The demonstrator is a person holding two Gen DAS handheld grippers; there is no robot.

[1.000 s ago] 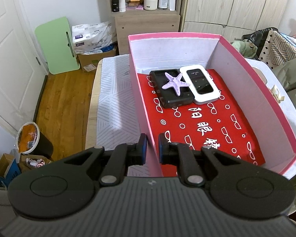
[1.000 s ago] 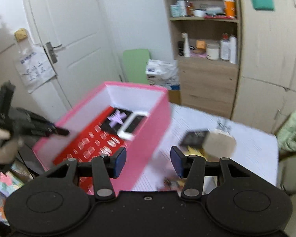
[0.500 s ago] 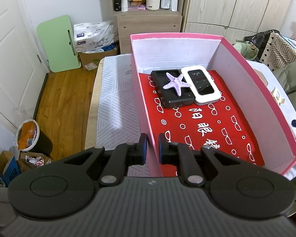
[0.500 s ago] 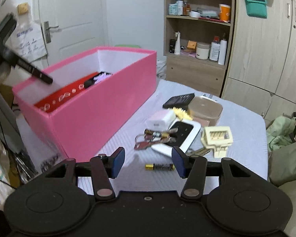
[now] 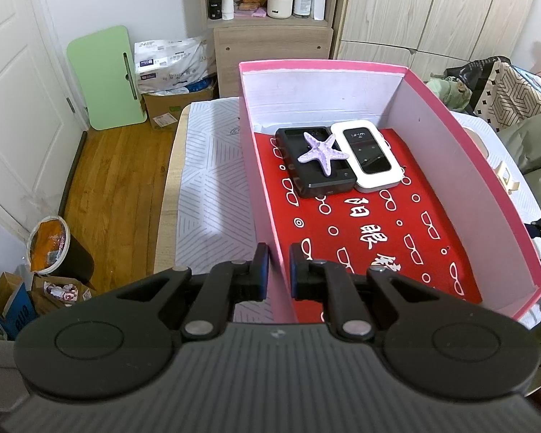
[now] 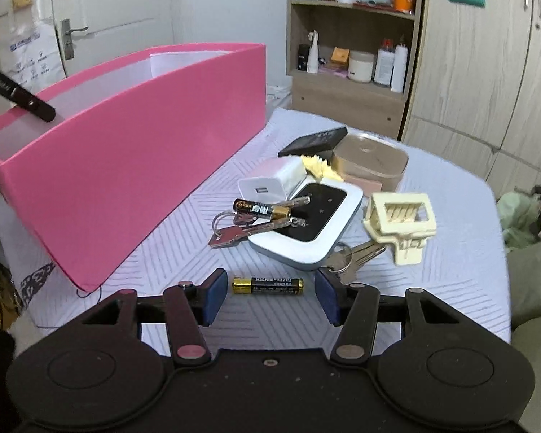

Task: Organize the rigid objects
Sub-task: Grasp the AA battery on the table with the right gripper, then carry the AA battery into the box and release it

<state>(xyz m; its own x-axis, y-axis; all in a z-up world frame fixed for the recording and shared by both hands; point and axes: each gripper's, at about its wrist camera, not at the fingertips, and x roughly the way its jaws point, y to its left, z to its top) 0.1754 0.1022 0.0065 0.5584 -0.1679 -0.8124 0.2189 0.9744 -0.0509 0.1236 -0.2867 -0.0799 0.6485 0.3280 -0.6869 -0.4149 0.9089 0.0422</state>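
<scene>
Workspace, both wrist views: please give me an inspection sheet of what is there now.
Surface: table under a pale striped cover.
Job's things: pink box holds a purple starfish, a black case and a white device; a loose battery lies outside.
Clutter: keys, charger, cream clip.
Grippers: left gripper shut on the box's wall; right gripper open around the battery.
Cables: nothing seen.
Surroundings: shelf unit, white door.

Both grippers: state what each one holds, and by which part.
The left gripper is shut on the pink box, pinching its near left wall. The right gripper holds nothing; its open fingers flank a battery without touching.
</scene>
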